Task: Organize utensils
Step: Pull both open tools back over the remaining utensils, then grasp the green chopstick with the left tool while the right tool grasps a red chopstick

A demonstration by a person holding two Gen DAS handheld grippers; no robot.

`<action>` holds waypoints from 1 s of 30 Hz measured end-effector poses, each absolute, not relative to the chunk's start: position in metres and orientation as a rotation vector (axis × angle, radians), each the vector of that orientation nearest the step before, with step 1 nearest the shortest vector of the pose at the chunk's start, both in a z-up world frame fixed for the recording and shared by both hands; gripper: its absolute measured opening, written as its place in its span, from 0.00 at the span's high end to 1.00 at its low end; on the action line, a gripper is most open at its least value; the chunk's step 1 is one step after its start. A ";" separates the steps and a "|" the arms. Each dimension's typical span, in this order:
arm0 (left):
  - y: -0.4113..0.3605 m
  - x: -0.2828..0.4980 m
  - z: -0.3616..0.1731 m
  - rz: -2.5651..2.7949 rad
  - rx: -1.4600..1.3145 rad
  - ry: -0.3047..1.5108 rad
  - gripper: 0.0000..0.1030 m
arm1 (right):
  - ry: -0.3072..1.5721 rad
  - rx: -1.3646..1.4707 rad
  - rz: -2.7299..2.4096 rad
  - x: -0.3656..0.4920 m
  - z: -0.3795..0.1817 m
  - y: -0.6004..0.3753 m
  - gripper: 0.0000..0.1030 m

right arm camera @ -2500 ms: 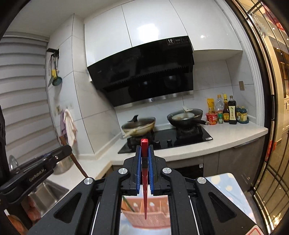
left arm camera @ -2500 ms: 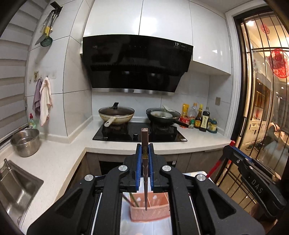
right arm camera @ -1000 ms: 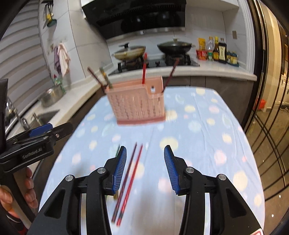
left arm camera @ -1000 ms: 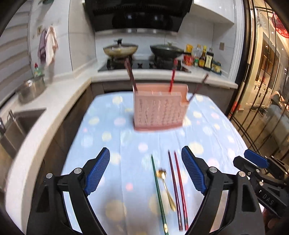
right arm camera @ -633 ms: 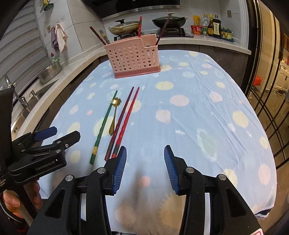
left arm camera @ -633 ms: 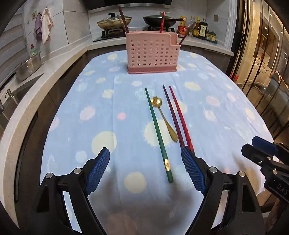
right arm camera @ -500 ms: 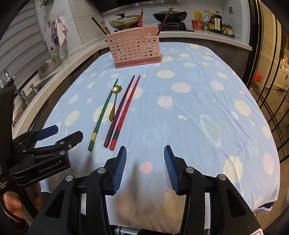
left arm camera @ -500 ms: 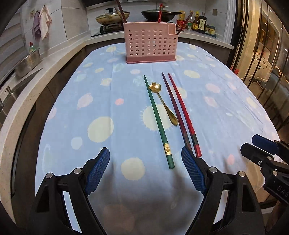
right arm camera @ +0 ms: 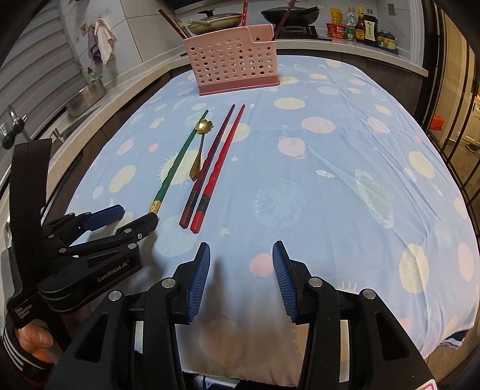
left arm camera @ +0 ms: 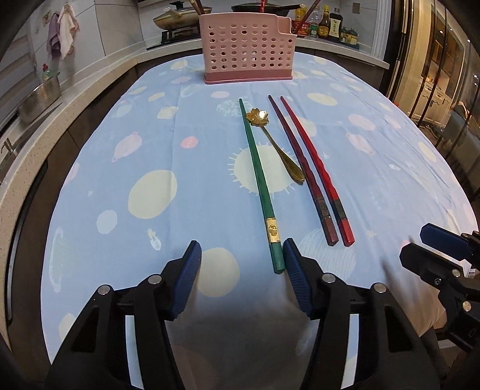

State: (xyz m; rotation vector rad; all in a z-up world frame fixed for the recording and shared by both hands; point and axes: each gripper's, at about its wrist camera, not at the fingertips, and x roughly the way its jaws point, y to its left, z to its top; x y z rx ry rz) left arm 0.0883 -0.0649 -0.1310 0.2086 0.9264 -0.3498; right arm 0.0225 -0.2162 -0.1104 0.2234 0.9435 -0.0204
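Observation:
A pink perforated utensil holder stands at the table's far end with several chopsticks in it. On the cloth lie a green chopstick, a gold flower-headed spoon, a dark red chopstick and a bright red chopstick. My left gripper is open and empty, its right pad beside the green chopstick's near end. My right gripper is open and empty, just short of the red chopsticks' near ends.
The table wears a blue cloth with pale spots. A kitchen counter with a steel pot and sink runs along the left. A stove with pans and sauce bottles stands behind the holder.
Both grippers let go of a chopstick into the holder, opened, and drew back to the table's near edge. Over the last half second both have moved lower and closer to the utensils.

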 end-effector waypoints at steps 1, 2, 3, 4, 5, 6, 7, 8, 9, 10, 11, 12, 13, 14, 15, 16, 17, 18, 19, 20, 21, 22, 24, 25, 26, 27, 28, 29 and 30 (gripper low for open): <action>-0.064 0.089 -0.131 -0.349 0.204 0.927 0.57 | 0.944 0.221 -0.017 0.024 -0.111 -0.215 0.59; -0.062 0.090 -0.130 -0.349 0.199 0.928 0.60 | 0.945 0.219 -0.011 0.026 -0.112 -0.214 0.59; -0.061 0.091 -0.130 -0.348 0.195 0.930 0.62 | 0.945 0.216 -0.007 0.028 -0.112 -0.212 0.59; -0.059 0.092 -0.129 -0.347 0.189 0.932 0.64 | 0.943 0.212 -0.001 0.030 -0.113 -0.210 0.59; -0.058 0.093 -0.129 -0.346 0.185 0.933 0.67 | 0.941 0.207 0.007 0.033 -0.113 -0.207 0.61; -0.057 0.094 -0.130 -0.345 0.184 0.933 0.68 | 0.940 0.202 0.013 0.035 -0.113 -0.205 0.61; -0.056 0.094 -0.130 -0.346 0.181 0.933 0.68 | 0.937 0.195 0.017 0.037 -0.113 -0.202 0.61; -0.056 0.094 -0.130 -0.346 0.178 0.934 0.68 | 0.935 0.190 0.024 0.040 -0.114 -0.199 0.62; -0.056 0.095 -0.130 -0.346 0.176 0.935 0.68 | 0.937 0.186 0.031 0.043 -0.115 -0.197 0.63; -0.056 0.095 -0.130 -0.346 0.177 0.934 0.68 | 0.940 0.182 0.036 0.046 -0.117 -0.194 0.66; -0.056 0.095 -0.130 -0.346 0.179 0.933 0.68 | 0.942 0.179 0.039 0.048 -0.118 -0.192 0.67; -0.056 0.095 -0.131 -0.346 0.179 0.934 0.68 | 0.944 0.175 0.043 0.051 -0.120 -0.190 0.68; -0.056 0.095 -0.131 -0.346 0.178 0.934 0.68 | 0.946 0.171 0.046 0.053 -0.121 -0.189 0.69; -0.056 0.095 -0.131 -0.346 0.178 0.934 0.68 | 0.950 0.169 0.049 0.055 -0.123 -0.187 0.71; -0.056 0.095 -0.131 -0.348 0.175 0.935 0.68 | 0.953 0.167 0.050 0.056 -0.125 -0.186 0.71; -0.056 0.096 -0.131 -0.348 0.174 0.936 0.68 | 0.955 0.166 0.052 0.058 -0.127 -0.186 0.72; -0.055 0.096 -0.130 -0.350 0.173 0.937 0.68 | 0.955 0.164 0.050 0.059 -0.128 -0.185 0.73; -0.055 0.096 -0.130 -0.350 0.172 0.937 0.68 | 0.953 0.161 0.049 0.060 -0.128 -0.185 0.74; -0.055 0.096 -0.130 -0.350 0.173 0.936 0.68 | 0.951 0.158 0.048 0.061 -0.128 -0.185 0.75; -0.055 0.096 -0.130 -0.349 0.174 0.936 0.68 | 0.950 0.157 0.048 0.061 -0.128 -0.185 0.76; -0.056 0.096 -0.130 -0.349 0.175 0.935 0.68 | 0.950 0.157 0.047 0.062 -0.128 -0.185 0.76; -0.056 0.096 -0.130 -0.349 0.175 0.935 0.68 | 0.950 0.156 0.046 0.063 -0.128 -0.185 0.77; -0.055 0.096 -0.131 -0.350 0.174 0.935 0.68 | 0.948 0.149 0.042 0.065 -0.128 -0.185 0.79; -0.056 0.096 -0.130 -0.350 0.174 0.935 0.68 | 0.947 0.146 0.040 0.066 -0.129 -0.185 0.81; -0.056 0.096 -0.130 -0.350 0.174 0.935 0.68 | 0.946 0.142 0.037 0.066 -0.129 -0.185 0.82; -0.056 0.096 -0.131 -0.349 0.174 0.936 0.68 | 0.945 0.137 0.035 0.067 -0.129 -0.185 0.83; -0.056 0.096 -0.131 -0.349 0.173 0.935 0.68 | 0.944 0.131 0.032 0.068 -0.129 -0.185 0.84; -0.056 0.096 -0.131 -0.349 0.173 0.935 0.68 | 0.943 0.127 0.030 0.068 -0.129 -0.185 0.85; -0.056 0.096 -0.131 -0.349 0.174 0.934 0.68 | 0.941 0.126 0.028 0.068 -0.129 -0.185 0.86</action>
